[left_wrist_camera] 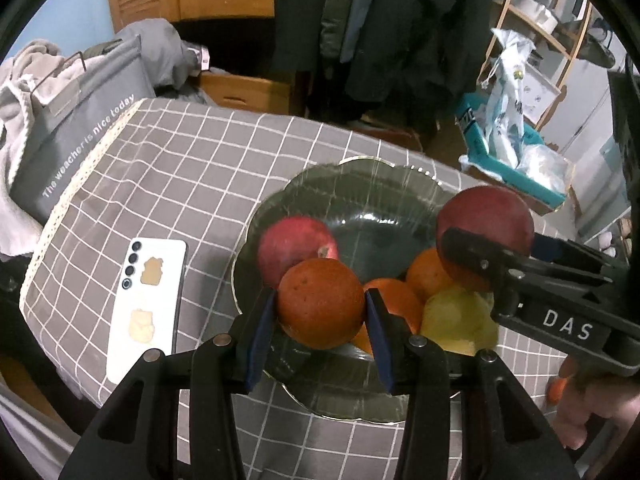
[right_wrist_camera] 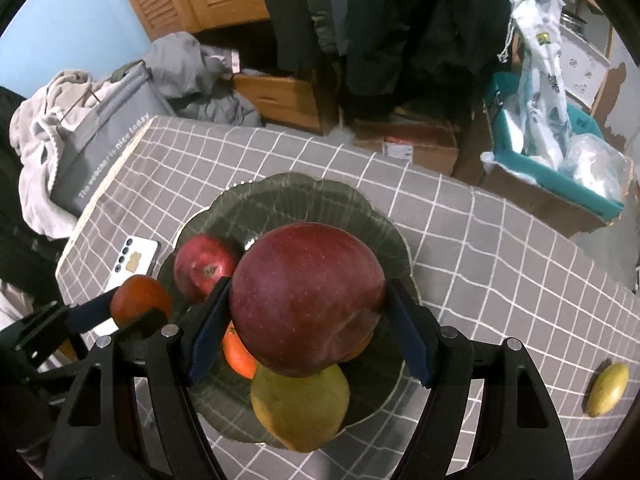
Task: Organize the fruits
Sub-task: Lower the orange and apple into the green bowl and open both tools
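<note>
Only right wrist view, yellow fruit (right_wrist_camera: 607,389) on tablecloth (right_wrist_camera: 500,264), beyond plate (right_wrist_camera: 224,216)

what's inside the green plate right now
Resting in the green plate: a red apple, a yellow-green pear and oranges. The held apple and held orange cover some of it.

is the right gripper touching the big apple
Touching. In the right wrist view both blue pads of the right gripper press against the sides of the big apple, which is held above the plate.
</note>
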